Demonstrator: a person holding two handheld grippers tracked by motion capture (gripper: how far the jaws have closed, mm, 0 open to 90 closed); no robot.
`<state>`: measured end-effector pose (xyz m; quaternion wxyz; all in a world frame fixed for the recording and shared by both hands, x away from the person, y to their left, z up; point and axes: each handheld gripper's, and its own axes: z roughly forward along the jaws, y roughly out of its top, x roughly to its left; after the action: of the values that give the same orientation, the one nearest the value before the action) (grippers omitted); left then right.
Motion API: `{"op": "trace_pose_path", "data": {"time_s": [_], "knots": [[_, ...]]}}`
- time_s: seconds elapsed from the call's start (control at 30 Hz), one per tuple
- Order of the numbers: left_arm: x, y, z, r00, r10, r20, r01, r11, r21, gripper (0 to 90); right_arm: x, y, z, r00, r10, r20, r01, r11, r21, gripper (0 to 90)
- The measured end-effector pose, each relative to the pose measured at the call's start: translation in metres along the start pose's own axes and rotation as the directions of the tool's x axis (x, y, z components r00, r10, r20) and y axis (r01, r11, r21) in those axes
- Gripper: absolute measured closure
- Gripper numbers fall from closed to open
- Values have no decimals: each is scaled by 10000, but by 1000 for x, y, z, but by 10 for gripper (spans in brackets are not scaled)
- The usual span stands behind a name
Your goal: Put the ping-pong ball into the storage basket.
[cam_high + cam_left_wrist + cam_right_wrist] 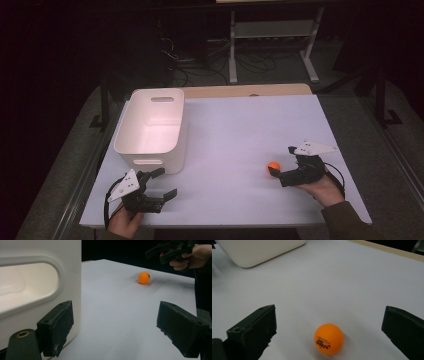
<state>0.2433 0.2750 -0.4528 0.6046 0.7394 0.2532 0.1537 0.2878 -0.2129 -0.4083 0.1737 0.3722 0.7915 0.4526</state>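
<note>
An orange ping-pong ball [273, 166] lies on the white table top [235, 125], right of centre. My right gripper [281, 161] stands open around it, low over the table. In the right gripper view the ball [328, 339] sits between the two wide-apart jaws of the right gripper [330, 308], touching neither. My left gripper [169, 181] is open and empty near the front left, just in front of a white plastic bin [150, 161]. From the left gripper [115, 307], the ball [144, 278] lies far off, with the bin wall [71, 272] close at the left.
The bin's inside [150, 127] looks empty, and it has handle cut-outs [162, 99] at both ends. A wooden strip [250, 90] runs along the table's far edge. Beyond it are a metal stand [272, 40] and cables on a dark floor.
</note>
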Motion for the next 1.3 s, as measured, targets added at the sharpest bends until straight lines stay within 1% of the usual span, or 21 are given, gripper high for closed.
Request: {"op": "trace_pose_path", "data": {"time_s": [0.43, 0.73, 0.87, 1.07, 1.23, 1.3], "knots": [[0, 0, 0, 10000, -13, -8, 13, 10000, 6, 139, -9, 6, 2, 9999, 143, -12, -143, 9999, -43, 0], [0, 0, 0, 10000, -13, -19, 13, 10000, 11, 139, -14, 11, 6, 9999, 87, -85, -88, 9999, -130, 0], [0, 0, 0, 10000, -26, -23, 26, 10000, 10, 139, -15, 15, 9, 9999, 34, -134, -35, 10000, -77, 0], [0, 0, 0, 10000, -21, -17, 21, 10000, -2, 138, -19, 18, 12, 9999, 71, -72, -72, 10000, -59, 0], [0, 0, 0, 10000, -9, -7, 9, 10000, 3, 139, -19, 19, 14, 10000, -6, -13, 6, 9998, -193, 0], [0, 0, 0, 10000, 22, -9, -22, 10000, 6, 139, -20, 19, 14, 9999, 37, -97, -40, 9996, -281, 0]]}}
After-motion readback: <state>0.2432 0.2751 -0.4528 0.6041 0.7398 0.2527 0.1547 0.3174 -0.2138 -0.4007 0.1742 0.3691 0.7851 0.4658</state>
